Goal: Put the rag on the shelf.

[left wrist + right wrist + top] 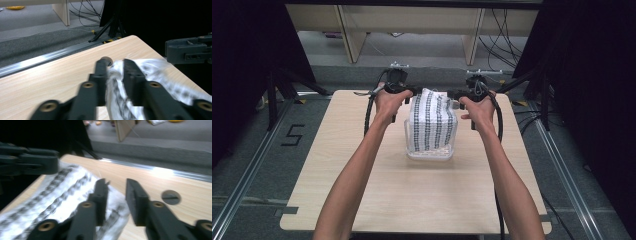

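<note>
A white cloth with black patterned stripes (432, 120) hangs into a clear plastic container (430, 155) in the middle of the table. My left gripper (406, 92) holds the cloth's top left edge, and the right gripper (460, 100) is at its top right edge. In the left gripper view the cloth (115, 82) bulges up between the jaws of my left gripper (115, 62), and the right gripper (190, 51) shows beyond. In the right gripper view the cloth (62, 192) stretches away to the left gripper (27, 161), and its near edge sits between the jaws of my right gripper (117, 183).
The light wooden table (362, 190) has bare room in front of and beside the container. A round cable hole (170, 196) lies near its far edge. Black stands and cables (532, 85) flank the table; wooden furniture legs (349, 35) stand behind.
</note>
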`<state>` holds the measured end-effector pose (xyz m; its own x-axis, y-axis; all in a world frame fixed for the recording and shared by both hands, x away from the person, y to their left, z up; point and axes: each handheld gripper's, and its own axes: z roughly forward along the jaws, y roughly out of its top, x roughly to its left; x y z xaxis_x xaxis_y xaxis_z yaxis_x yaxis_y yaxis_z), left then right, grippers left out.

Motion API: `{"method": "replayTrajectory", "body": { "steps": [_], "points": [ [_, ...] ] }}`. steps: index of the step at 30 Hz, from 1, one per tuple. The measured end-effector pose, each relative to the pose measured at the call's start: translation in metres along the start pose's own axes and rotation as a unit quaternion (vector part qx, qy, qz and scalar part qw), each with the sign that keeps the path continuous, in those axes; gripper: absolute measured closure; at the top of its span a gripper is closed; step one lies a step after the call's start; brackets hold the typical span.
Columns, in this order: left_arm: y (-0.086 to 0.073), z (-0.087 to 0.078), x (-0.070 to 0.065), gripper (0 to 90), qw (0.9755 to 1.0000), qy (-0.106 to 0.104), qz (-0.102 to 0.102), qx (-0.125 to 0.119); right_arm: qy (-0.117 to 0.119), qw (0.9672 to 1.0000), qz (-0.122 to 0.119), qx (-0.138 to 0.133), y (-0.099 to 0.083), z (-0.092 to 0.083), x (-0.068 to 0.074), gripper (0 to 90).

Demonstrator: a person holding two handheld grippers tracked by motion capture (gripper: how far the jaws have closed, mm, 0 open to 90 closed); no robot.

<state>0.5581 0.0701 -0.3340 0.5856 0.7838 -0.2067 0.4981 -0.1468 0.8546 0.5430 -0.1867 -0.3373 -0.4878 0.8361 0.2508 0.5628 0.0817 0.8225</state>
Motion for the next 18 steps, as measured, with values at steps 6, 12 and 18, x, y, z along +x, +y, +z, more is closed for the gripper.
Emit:
{"method": "replayTrajectory", "body": {
  "steps": [6, 12, 18],
  "points": [
    [0.001, -0.008, 0.003, 46.7, 0.9997, 0.019, 0.004, 0.013, -0.008, 0.9999, -0.006, 0.010, 0.000, 0.001, 0.001, 62.6],
    [0.001, -0.020, 0.002, 43.9, 0.9997, 0.006, 0.010, 0.021, -0.004, 0.9999, -0.006, 0.011, 0.001, -0.005, 0.002, 59.9],
    [-0.007, -0.034, 0.003, 38.6, 0.9997, -0.003, 0.007, 0.021, -0.001, 0.9998, -0.020, 0.007, 0.002, -0.019, 0.005, 55.5]
  ]
}}
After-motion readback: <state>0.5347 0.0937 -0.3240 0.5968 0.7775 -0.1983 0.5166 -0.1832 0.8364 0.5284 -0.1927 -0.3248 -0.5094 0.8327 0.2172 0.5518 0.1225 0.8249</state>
